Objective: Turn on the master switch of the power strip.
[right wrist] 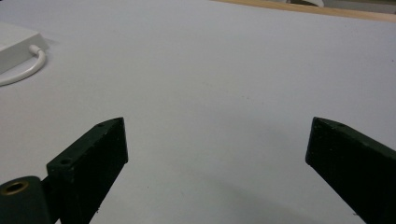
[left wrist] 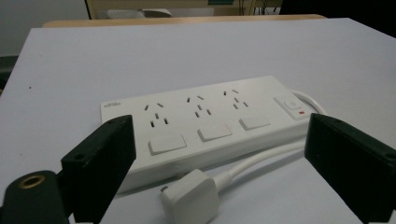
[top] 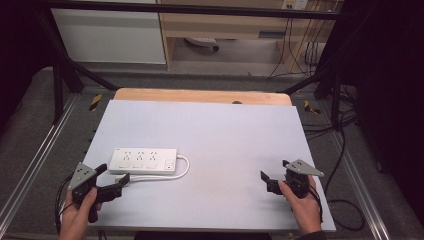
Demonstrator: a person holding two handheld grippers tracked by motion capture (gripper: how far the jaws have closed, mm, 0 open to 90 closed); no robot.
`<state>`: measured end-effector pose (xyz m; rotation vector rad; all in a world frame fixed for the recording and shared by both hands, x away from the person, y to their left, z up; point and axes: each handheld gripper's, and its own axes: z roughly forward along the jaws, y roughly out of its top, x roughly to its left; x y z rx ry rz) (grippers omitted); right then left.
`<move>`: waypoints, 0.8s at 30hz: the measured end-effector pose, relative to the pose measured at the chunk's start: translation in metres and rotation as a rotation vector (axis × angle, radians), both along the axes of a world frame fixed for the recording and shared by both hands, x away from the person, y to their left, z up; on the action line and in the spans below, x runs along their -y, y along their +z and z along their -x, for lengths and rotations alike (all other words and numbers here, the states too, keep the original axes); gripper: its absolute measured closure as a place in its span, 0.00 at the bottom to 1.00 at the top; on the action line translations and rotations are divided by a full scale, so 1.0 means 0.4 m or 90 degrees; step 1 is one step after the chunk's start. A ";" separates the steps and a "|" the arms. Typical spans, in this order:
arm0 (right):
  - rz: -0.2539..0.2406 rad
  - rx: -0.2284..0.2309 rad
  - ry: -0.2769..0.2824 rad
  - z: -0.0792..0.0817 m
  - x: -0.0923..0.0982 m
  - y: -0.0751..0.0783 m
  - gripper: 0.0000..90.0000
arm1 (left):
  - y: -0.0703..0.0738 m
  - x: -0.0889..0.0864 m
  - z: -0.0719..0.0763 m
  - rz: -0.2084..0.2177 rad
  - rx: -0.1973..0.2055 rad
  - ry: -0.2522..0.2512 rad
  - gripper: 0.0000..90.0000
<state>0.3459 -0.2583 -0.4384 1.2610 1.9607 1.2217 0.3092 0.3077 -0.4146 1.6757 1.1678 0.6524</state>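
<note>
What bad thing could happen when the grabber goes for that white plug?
The left gripper is open, and the plug lies low and flat between its jaws, so the jaws might slip off it. The stiff curved cord could tug the power strip across the table.

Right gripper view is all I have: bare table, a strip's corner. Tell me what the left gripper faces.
Observer: The left gripper faces a white power strip with three outlet groups.
Operator: Report its plug.
Observer: The plug lies loose on the table, between the open jaws, untouched.
Operator: Give the cord's route.
Observer: The cord leaves the strip's right end and loops back along its near side.
</note>
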 end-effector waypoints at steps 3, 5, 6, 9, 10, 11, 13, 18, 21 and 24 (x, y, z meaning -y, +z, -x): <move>0.001 -0.018 0.001 -0.005 -0.002 -0.007 0.07 | 0.001 -0.001 0.000 -0.003 0.003 -0.001 0.10; 0.001 -0.014 0.001 -0.003 -0.002 -0.005 0.07 | 0.002 0.000 0.002 -0.001 0.009 -0.001 0.10; 0.001 -0.014 0.001 -0.003 -0.002 -0.005 0.07 | 0.002 0.000 0.002 -0.001 0.009 -0.001 0.10; 0.001 -0.015 0.003 0.002 -0.007 -0.003 0.06 | 0.003 0.002 0.005 -0.002 0.006 -0.005 0.10; -0.004 -0.016 0.005 0.004 -0.010 -0.002 0.06 | 0.003 0.002 0.005 -0.002 0.006 -0.005 0.10; -0.001 -0.015 0.009 0.005 -0.013 -0.001 0.06 | 0.002 0.003 0.007 -0.009 0.004 -0.005 0.10; 0.001 -0.012 0.011 0.007 -0.017 0.002 0.06 | 0.001 0.006 0.008 -0.014 -0.003 -0.007 0.10; -0.002 -0.010 0.013 0.010 -0.028 0.006 0.04 | 0.009 0.014 0.005 0.036 -0.015 -0.025 0.10; -0.005 -0.012 0.015 0.009 -0.028 0.007 0.03 | 0.018 0.016 0.003 0.036 -0.016 -0.034 0.10; -0.005 -0.011 0.016 0.010 -0.030 0.008 0.03 | 0.026 0.019 0.000 0.041 -0.012 -0.037 0.10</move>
